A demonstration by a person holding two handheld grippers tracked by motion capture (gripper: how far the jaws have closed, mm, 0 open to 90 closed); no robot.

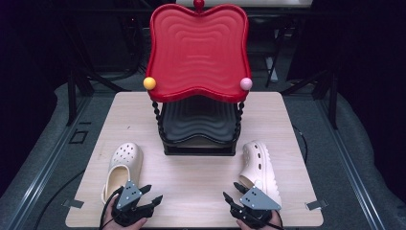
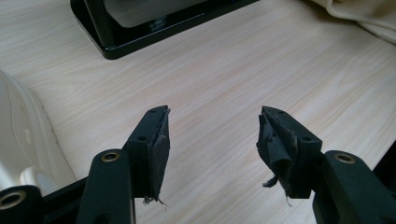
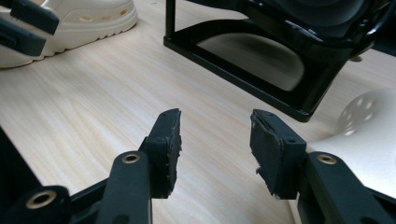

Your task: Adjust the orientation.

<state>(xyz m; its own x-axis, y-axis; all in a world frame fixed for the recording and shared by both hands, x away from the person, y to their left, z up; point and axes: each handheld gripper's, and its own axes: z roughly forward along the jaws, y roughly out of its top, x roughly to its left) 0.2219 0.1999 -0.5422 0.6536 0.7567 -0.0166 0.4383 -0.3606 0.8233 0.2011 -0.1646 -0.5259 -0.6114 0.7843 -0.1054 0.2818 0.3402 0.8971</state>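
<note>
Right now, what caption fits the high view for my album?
Two open grippers, left and right, wait beside cream clogs before a red-topped rack.

A light wooden table carries a black-framed two-tier rack at the middle, flanked by two cream clogs.

bare table between clogs, rack behind
</note>
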